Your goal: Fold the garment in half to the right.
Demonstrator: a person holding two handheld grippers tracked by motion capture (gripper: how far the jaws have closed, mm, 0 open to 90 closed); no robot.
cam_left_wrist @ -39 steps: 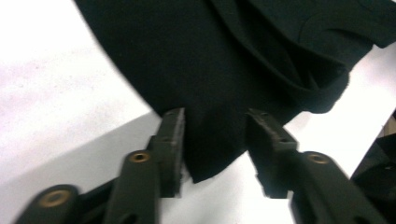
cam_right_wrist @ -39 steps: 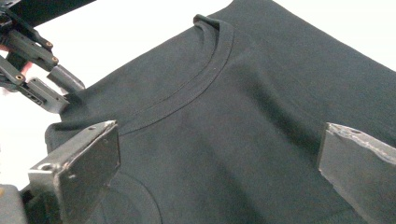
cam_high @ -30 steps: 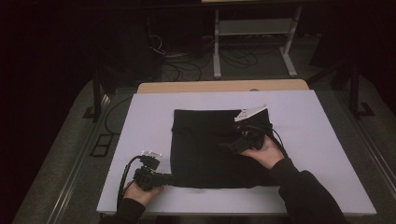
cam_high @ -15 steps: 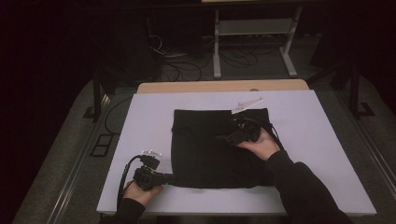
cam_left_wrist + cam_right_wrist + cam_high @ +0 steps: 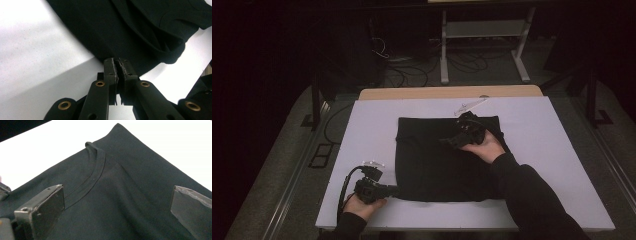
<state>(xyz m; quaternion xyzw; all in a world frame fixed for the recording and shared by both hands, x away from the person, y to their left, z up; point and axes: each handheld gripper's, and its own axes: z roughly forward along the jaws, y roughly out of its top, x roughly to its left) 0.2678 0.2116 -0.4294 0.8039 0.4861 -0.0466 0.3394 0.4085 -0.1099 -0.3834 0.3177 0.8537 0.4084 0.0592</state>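
A black T-shirt [image 5: 437,160] lies folded flat in the middle of the white table [image 5: 557,150]. My left gripper [image 5: 393,190] lies low at the shirt's near left corner. In the left gripper view the left gripper [image 5: 116,67] is shut, its pads pinching the fabric edge [image 5: 140,57]. My right gripper [image 5: 451,141] hovers over the shirt's far right part, pointing left. In the right gripper view the right gripper [image 5: 116,207] stands wide open above the cloth, with the ribbed collar [image 5: 96,167] just ahead and nothing between the jaws.
A small clear object [image 5: 472,105] lies on the table behind the shirt. A wooden board [image 5: 412,93] borders the table's far edge. Beyond it, on the dark floor, are cables [image 5: 412,70] and a white metal stand [image 5: 484,30].
The right hand has slid its gripper a little left and farther across the shirt. The left hand and gripper have stayed at the near left corner.
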